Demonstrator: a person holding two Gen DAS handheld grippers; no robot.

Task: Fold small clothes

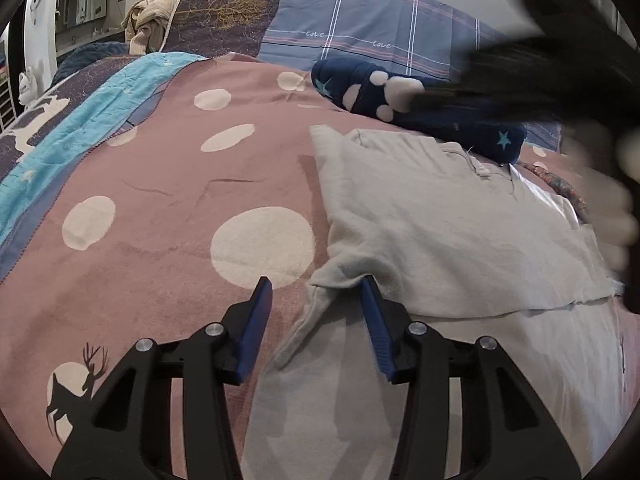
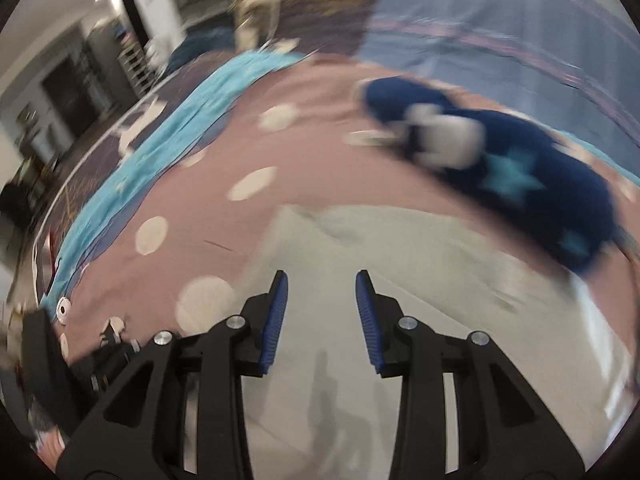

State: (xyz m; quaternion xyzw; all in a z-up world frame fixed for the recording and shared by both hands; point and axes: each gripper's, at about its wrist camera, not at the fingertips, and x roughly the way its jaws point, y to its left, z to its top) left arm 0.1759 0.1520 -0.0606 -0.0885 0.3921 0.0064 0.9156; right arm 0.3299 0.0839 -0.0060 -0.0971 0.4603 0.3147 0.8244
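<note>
Right wrist view smeared w/ motion blur: navy plush slipper point(image 2: 492, 168) and room shelves point(image 2: 132, 60) unreadable. Left wrist view: right hand-held gripper point(image 1: 560, 80) just a dark streak, hand point(image 1: 616, 216) blurred, cut by edge.

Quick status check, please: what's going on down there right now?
Left gripper open at shirt edge. Right gripper open over shirt, empty. Navy slipper lies just beyond it.

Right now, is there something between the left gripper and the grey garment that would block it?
Nothing visible blocks it. The left gripper stands open at the folded edge of the grey garment, its right finger already against the fabric. The navy plush slipper lies beyond the garment's far edge, out of the way.
</note>
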